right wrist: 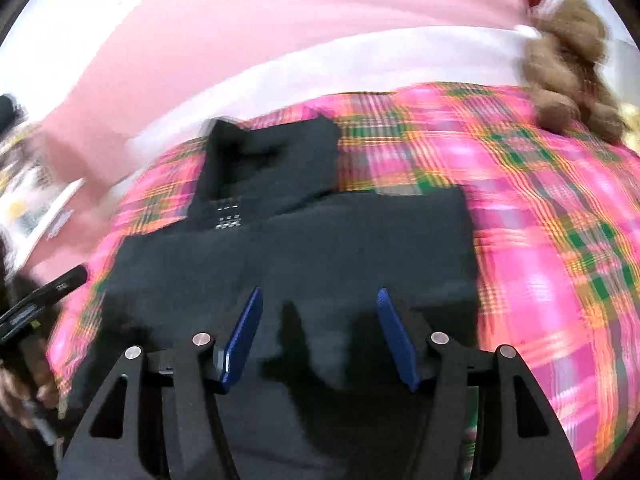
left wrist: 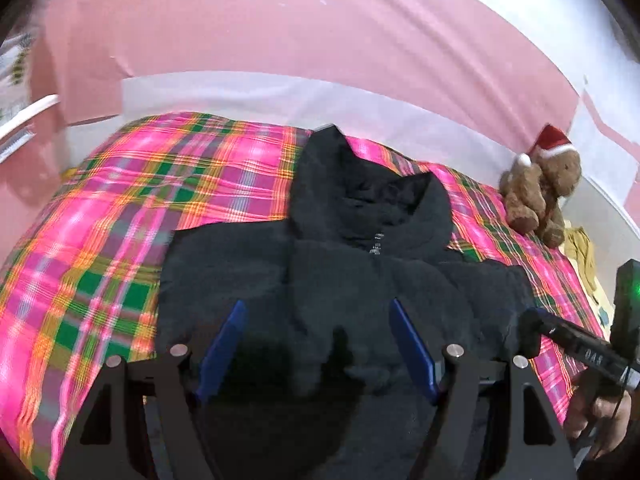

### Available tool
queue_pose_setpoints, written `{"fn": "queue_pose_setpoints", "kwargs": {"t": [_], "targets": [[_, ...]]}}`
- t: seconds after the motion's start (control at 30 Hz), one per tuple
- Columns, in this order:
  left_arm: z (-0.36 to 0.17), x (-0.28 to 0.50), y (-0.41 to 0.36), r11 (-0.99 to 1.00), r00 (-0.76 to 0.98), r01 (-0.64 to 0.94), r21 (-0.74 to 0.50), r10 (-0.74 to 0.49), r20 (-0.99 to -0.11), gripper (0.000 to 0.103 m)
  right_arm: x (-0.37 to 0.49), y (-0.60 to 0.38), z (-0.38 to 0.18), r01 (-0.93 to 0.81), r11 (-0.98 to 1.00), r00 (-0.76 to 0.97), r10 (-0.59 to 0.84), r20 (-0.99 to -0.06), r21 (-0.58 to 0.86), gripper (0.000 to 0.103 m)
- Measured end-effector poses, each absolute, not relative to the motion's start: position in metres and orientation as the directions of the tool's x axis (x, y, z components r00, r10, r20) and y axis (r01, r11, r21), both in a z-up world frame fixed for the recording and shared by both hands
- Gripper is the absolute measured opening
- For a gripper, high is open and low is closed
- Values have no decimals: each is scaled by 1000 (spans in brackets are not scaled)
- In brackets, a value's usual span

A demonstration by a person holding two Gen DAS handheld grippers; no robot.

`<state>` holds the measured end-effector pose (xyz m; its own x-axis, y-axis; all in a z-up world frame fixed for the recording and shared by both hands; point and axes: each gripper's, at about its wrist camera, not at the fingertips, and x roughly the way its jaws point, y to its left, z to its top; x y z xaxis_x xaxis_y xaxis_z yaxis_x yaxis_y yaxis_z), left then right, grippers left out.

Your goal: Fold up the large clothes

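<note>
A large black fleece hooded jacket [left wrist: 340,272] lies front-up on a pink plaid bedspread [left wrist: 100,240], hood toward the far wall, zipper pull at the collar. It also shows in the right wrist view [right wrist: 320,240], blurred. My left gripper [left wrist: 318,308] is open, its blue fingers [left wrist: 224,344] spread just above the jacket's body, holding nothing. My right gripper [right wrist: 318,296] is open and empty above the jacket's lower part; it also shows at the jacket's right edge in the left wrist view [left wrist: 576,344].
A brown teddy bear with a red Santa hat [left wrist: 540,188] sits at the bed's far right corner, also in the right wrist view [right wrist: 568,60]. A pink and white wall [left wrist: 280,40] runs behind the bed. Yellow cloth [left wrist: 582,252] lies beyond the right edge.
</note>
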<state>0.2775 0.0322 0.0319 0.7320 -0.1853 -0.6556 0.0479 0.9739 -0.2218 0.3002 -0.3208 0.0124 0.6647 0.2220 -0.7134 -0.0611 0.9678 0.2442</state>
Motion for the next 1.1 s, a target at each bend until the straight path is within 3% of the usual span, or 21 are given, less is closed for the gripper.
{"fn": "queue_pose_setpoints", "kwargs": {"t": [0.07,0.2,0.3,0.47,0.63,0.8,0.93,1.1], "targets": [[19,298,18,977,712,68,-203,-190,-676,74,310,-342,-1,5,976,654,161,-739,217,45],[-34,326,10,989,618,32,-143,-132,-775,51,324,-346,-37,5,975,606,173,-777,221,43],[-60,322,22,987,635,24,-157,-136,-760,51,327,-333,-57,-31,983,599,162,-784,180,43],[-58,318,17,991,641,12,-131,-108,-760,51,329,-332,-53,-30,988,586,139,-798,149,43],[-24,306,24,988,650,14,-153,-125,-749,50,324,-356,-8,-19,987,660,133,-739,161,43],[6,325,13,995,712,41,-95,-96,-695,51,367,-362,-11,14,991,630,94,-771,132,43],[-36,366,15,998,626,11,-59,-53,-778,55,392,-353,-43,-7,996,544,75,-835,85,43],[-66,363,18,997,651,26,-70,-70,-756,56,395,-344,-59,-13,999,543,41,-838,41,43]]}}
